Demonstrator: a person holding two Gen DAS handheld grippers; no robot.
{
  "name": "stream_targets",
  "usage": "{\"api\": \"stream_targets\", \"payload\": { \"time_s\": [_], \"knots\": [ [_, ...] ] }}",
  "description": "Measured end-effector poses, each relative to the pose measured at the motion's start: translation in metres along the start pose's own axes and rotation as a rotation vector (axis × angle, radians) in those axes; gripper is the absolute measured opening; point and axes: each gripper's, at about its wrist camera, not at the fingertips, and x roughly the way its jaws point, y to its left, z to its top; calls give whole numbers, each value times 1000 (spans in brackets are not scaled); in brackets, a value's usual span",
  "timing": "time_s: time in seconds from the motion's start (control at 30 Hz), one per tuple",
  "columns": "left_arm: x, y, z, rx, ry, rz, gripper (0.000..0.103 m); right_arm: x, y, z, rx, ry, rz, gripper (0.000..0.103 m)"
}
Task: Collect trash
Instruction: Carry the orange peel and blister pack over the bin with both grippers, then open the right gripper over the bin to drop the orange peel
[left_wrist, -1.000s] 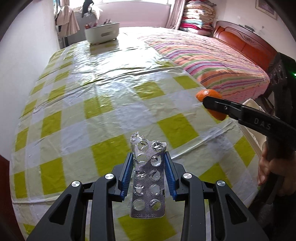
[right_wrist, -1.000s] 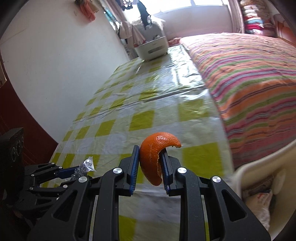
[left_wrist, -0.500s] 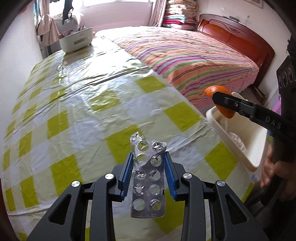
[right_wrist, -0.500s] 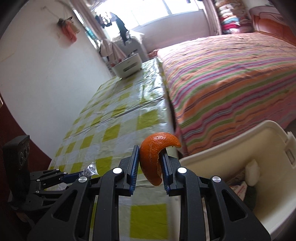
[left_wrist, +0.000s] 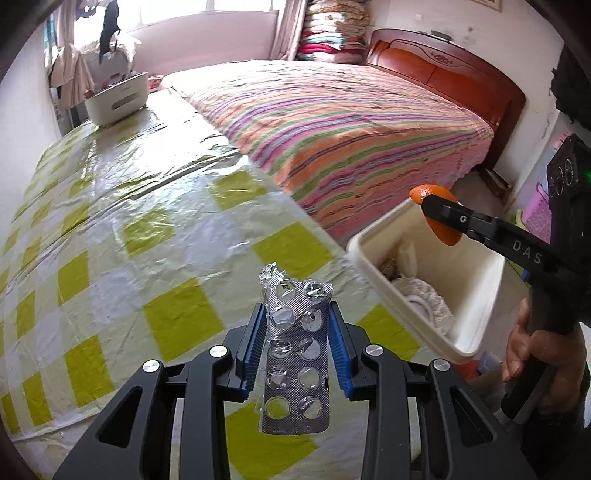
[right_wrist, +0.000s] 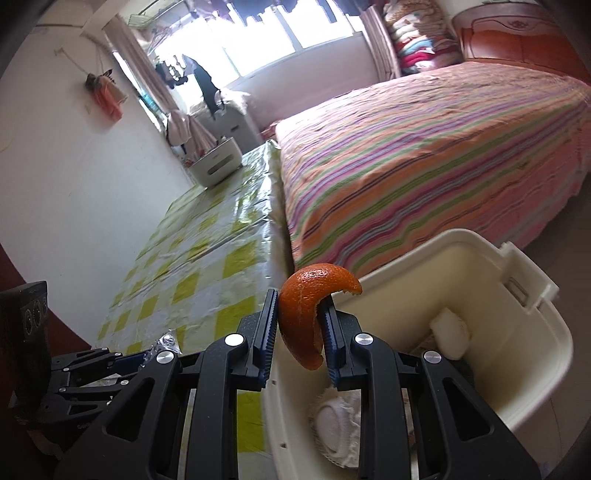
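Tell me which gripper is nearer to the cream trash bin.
Right. The right gripper, shut on the orange peel, hangs over the trash bin; the left gripper, holding the blister pack, is over the table beside it.

Bright daylight from blown-out window; glare on tablecloth; fisheye bending, dark corners; slight blur.
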Motion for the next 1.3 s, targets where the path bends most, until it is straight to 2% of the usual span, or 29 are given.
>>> {"api": "stream_targets", "payload": {
  "time_s": [0.23,0.67,0.7,0.73,0.8,0.87,0.93,1.17,1.3],
  "knots": [
    [5,-22,6,26,3,-13,33,-11,-22,-7,58,-15,-22,24],
    [19,-54,15,52,20,-38,33,-22,-41,-9,59,-53,-118,25],
    [20,-55,16,53,21,-38,33,-23,-41,-9,57,-56,-124,26],
    [20,-57,16,57,23,-40,33,-23,-41,-9,58,-56,-123,34],
    [21,-60,16,59,22,-42,33,-23,-41,-9,64,-57,-127,41],
    [21,-63,16,69,23,-43,33,-25,-39,-9,67,-67,-127,41],
    [22,-64,15,73,24,-40,33,-29,-39,-8,70,-79,-128,48],
    [24,-68,15,74,32,-40,33,-42,-44,-6,99,-121,-122,51],
    [24,-70,16,78,30,-42,33,-50,-48,-6,116,-147,-119,59]
  ]
}}
